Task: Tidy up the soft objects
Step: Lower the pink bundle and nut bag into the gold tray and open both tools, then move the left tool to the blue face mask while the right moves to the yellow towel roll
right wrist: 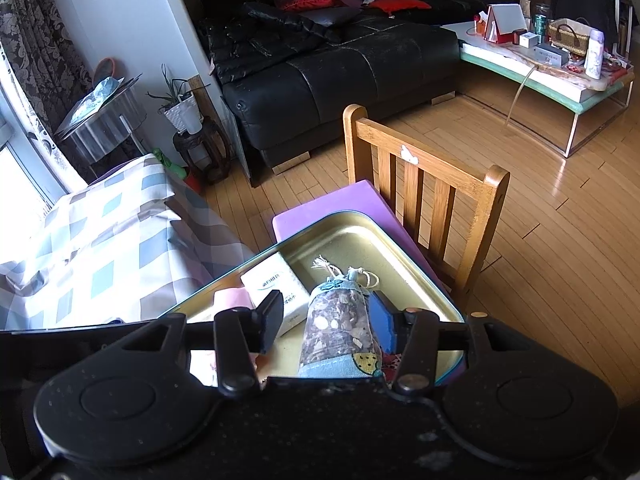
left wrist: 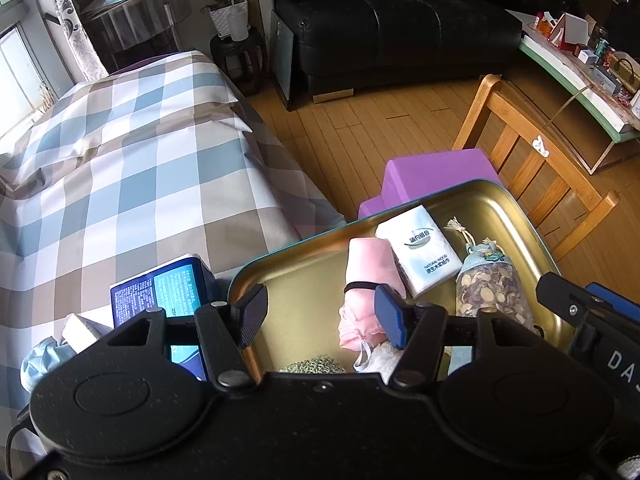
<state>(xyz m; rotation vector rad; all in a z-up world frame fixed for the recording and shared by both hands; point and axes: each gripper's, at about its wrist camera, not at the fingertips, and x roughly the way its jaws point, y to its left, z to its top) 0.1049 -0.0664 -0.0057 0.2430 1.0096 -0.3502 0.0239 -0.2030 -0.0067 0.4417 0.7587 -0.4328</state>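
Right gripper [right wrist: 326, 322] has its jaws spread around the sachet [right wrist: 340, 328] — the blue pad sits right against the sachet's side, the black one stands clear of it, so you're not pinching anything. My guess is you've just set it down in the tin [right wrist: 424, 284], since it's lying on the tin floor between your fingers with its drawstring end pointing away from you.

Your left gripper [left wrist: 322, 314] is parted too, hovering over the tin's bare floor; the pink roll [left wrist: 370, 276] lies by its blue pad, and I can't tell if they touch. Just past that pad is the tissue pack [left wrist: 424, 254], then the sachet off to the right.

So the soft stuff is getting packed side by side in the tin, which makes sense — keeps it from sliding around.

Left of the left gripper, on the checked cloth [left wrist: 132, 168], a blue box [left wrist: 160, 292] is lying outside the tin. The tin rests on a purple block [right wrist: 340, 204] ahead of you, with a wooden chair [right wrist: 424, 196] behind it, plus wood flooring and a black sofa [right wrist: 340, 72] beyond.
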